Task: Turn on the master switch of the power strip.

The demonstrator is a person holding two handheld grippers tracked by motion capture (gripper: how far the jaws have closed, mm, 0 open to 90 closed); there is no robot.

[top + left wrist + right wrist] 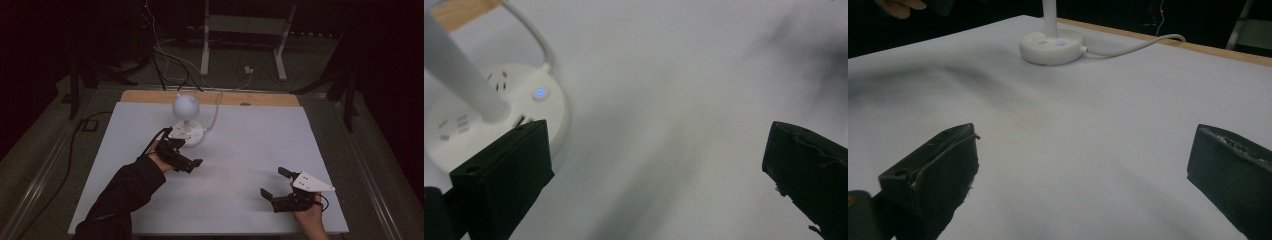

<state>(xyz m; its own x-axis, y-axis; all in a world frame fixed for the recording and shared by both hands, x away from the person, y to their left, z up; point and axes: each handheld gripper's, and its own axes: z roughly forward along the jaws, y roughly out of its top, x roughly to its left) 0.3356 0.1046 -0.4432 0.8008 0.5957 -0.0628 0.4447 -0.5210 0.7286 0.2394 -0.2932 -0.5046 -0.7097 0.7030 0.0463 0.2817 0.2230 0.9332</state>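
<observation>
Both grippers released beside the desk lamp

The left gripper sits just in front of the white lamp base, its jaws spread wide with nothing between them. In the left gripper view, one black jaw stands just beside the round base, where a small blue light glows next to the slanting stem. The lamp's round head rises over the base near the table's far edge, and a white cord leads away from it. The right gripper rests well apart at the near right of the white table, jaws likewise parted and empty, facing the lamp across bare surface
</observation>
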